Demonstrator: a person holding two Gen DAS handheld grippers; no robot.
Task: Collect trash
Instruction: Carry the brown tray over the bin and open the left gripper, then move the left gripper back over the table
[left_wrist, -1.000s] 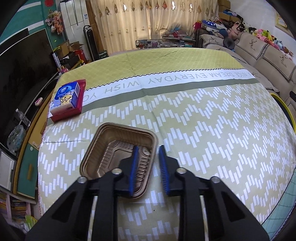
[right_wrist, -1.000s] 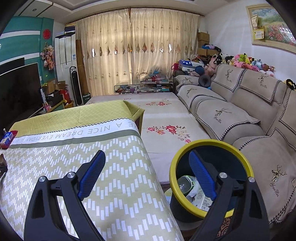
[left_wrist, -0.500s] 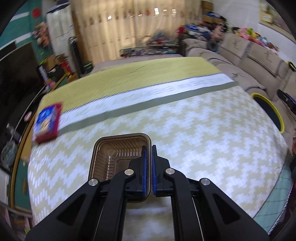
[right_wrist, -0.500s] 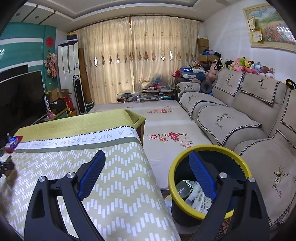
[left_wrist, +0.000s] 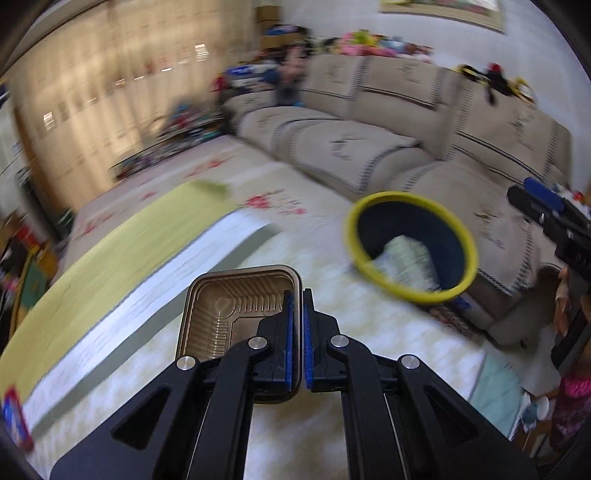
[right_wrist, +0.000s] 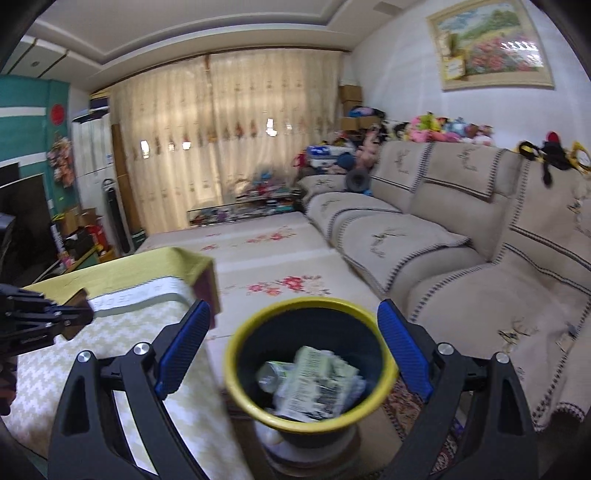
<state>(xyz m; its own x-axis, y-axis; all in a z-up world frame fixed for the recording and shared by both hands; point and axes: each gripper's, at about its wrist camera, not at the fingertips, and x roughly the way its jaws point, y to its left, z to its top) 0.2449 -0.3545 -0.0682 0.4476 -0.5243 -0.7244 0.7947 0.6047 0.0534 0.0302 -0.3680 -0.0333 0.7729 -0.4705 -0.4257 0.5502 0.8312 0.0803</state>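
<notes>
Pinching the ribbed brown plastic tray (left_wrist: 236, 314) by its near rim, the left gripper (left_wrist: 295, 332) carries it; ahead-right sits the round yellow-rimmed bin (left_wrist: 410, 243) (probably holding crumpled packaging). The right gripper (right_wrist: 293, 350) gapes empty.

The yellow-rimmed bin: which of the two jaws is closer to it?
Right. The right gripper hangs open directly over the bin. The left gripper, shut on the brown tray, is off to the side above the table.
</notes>
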